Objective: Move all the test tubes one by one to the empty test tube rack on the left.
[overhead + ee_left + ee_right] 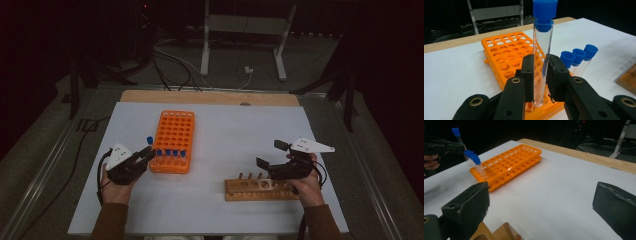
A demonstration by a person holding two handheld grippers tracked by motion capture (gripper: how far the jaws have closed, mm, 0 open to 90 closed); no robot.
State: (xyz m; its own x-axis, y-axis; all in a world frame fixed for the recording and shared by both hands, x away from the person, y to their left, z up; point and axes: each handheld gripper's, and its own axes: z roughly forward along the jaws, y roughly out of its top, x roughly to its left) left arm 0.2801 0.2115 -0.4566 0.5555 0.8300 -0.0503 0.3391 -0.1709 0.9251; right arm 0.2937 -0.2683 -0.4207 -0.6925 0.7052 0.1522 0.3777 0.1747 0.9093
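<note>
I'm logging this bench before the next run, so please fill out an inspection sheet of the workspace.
Surface: white table sheet, wooden edge at back.
Job's things: blue-capped clear glass test tube; orange plastic tube rack with four more capped tubes in its near row; wooden peg rack.
Clutter: nothing seen.
Grippers: left gripper shut on the tube, fingers pressing it; right gripper open, above the wooden rack.
Cables: floor cables behind the table.
Surroundings: dark; white stand legs.

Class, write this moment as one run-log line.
left gripper: shut on test tube | orange rack: four tubes | right gripper: open above wooden rack
</note>
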